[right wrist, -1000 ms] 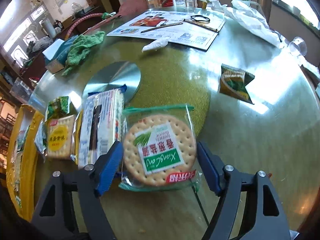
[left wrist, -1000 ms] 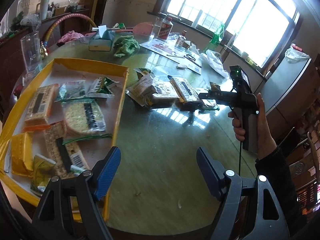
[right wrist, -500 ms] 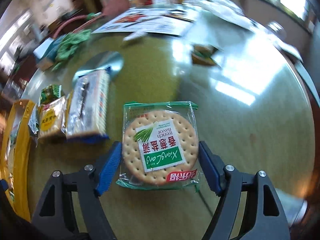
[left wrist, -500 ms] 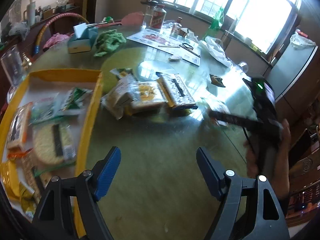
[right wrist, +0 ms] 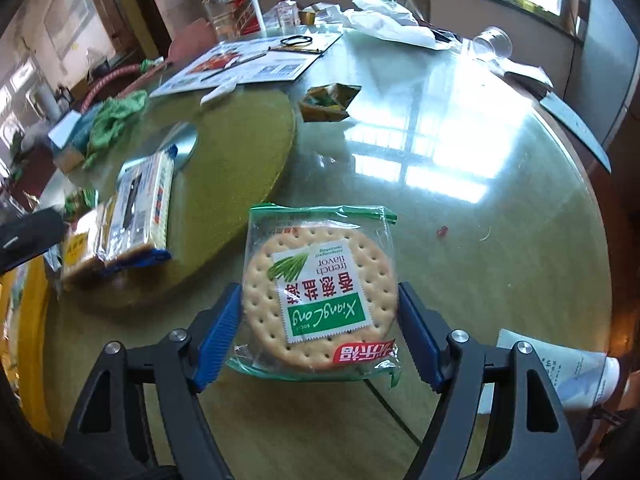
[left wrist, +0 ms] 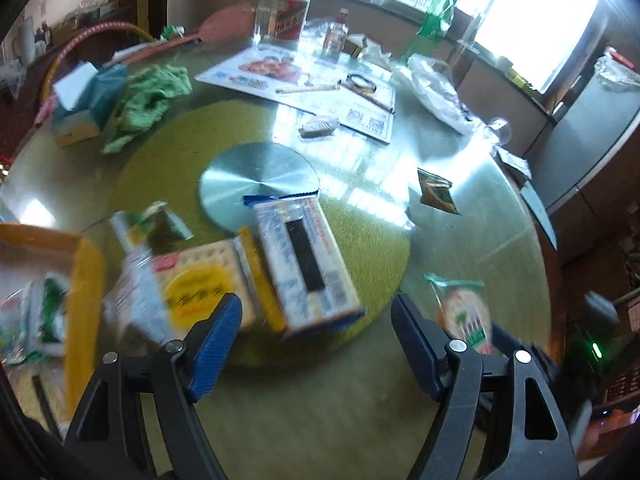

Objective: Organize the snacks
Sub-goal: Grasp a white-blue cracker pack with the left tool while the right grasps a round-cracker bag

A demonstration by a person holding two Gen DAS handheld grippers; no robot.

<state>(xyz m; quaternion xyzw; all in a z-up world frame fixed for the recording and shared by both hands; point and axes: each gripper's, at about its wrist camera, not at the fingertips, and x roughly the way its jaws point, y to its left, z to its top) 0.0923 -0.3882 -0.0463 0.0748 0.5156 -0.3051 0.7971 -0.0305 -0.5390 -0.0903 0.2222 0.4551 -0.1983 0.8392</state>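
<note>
My right gripper (right wrist: 320, 328) is shut on a round cracker pack (right wrist: 320, 292) with a green label and holds it above the glass table; the pack also shows in the left wrist view (left wrist: 466, 316). My left gripper (left wrist: 316, 340) is open and empty, just short of a blue-edged cracker pack (left wrist: 306, 260) and a yellow-label cracker pack (left wrist: 196, 284). Both packs show in the right wrist view, the blue one (right wrist: 142, 208) and the yellow one (right wrist: 78, 248). The yellow tray (left wrist: 86, 304) with snacks sits at the left. A small green-brown packet (left wrist: 436, 196) lies apart on the right.
A metal disc (left wrist: 258, 180) sits at the centre of the green turntable mat (left wrist: 360, 248). At the back are a leaflet (left wrist: 304, 84), bottles (left wrist: 292, 16), a green cloth (left wrist: 148, 100), a tissue box (left wrist: 80, 104) and a plastic bag (left wrist: 436, 88). A white tube (right wrist: 560, 372) lies near my right gripper.
My left gripper has swung right from the tray toward the cracker packs. My right gripper has pulled the round cracker pack back and to the right, away from the other packs.
</note>
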